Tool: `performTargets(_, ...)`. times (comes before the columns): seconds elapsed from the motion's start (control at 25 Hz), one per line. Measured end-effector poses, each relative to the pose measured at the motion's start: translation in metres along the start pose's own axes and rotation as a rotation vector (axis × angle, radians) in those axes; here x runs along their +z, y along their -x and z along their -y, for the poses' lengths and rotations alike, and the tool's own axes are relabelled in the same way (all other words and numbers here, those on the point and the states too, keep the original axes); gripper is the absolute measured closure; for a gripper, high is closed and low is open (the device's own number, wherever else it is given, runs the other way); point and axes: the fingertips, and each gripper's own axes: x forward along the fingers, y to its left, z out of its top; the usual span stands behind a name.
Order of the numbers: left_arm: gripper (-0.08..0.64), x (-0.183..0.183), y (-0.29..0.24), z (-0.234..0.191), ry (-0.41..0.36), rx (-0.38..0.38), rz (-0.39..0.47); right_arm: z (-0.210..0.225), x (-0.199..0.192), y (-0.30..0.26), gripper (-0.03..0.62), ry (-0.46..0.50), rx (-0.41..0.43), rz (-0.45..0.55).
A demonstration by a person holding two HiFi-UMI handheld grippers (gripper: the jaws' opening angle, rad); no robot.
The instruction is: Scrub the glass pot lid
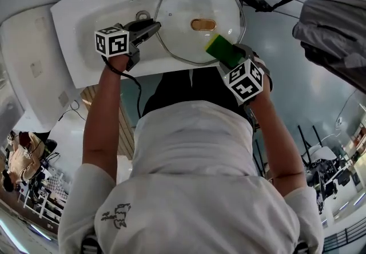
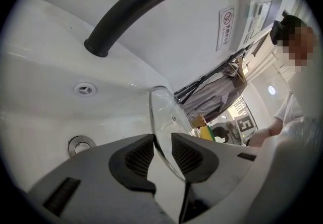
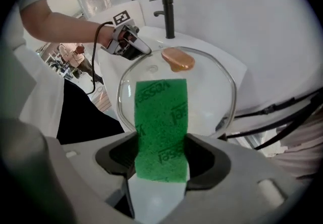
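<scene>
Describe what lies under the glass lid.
The white sink shows through the glass lid. The lid's brown knob and the green sponge hide small patches beneath them.

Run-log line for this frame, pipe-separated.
left hand-held gripper: shut on glass pot lid rim | right hand-held gripper: shut on green sponge at lid edge | lid over sink

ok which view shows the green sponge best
The right gripper view: the green sponge fills the centre, held in the right tool at the glass lid. The head view shows only its end; the left gripper view, a sliver beyond the lid.
</scene>
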Motion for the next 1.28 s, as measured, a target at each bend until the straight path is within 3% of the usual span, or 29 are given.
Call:
performTargets(0.16,0.448,0.001,-0.001,0.001,0.010,0.004,0.003,0.021,-0.031,0.005,0.307,-0.072,-0.003,-0.040)
performTargets(0.28,0.448,0.001,-0.001,0.001,0.021,0.012,0.005,0.029,-0.032,0.012,0.305,-0.039,-0.015,-0.040)
performTargets(0.56,0.448,0.001,-0.003,0.000,0.033,0.032,0.019,-0.046,0.030,0.006,0.305,0.334,0.093,0.026)
performTargets(0.72,0.448,0.001,-0.004,-0.001,0.027,0.042,0.004,-0.065,0.036,-0.011,0.304,0.437,0.123,0.004)
performTargets(0.88,0.449,-0.004,-0.007,0.002,0.002,0.025,-0.055,-0.051,0.026,-0.009,0.305,0.406,0.120,-0.007)
performTargets(1.16,0.454,-0.006,-0.008,0.003,-0.019,0.008,-0.108,0.001,-0.013,0.004,0.304,0.208,0.190,-0.038)
performTargets(1.28,0.454,-0.005,-0.006,0.003,-0.020,0.008,-0.117,0.035,-0.035,0.006,0.304,0.164,0.166,-0.087)
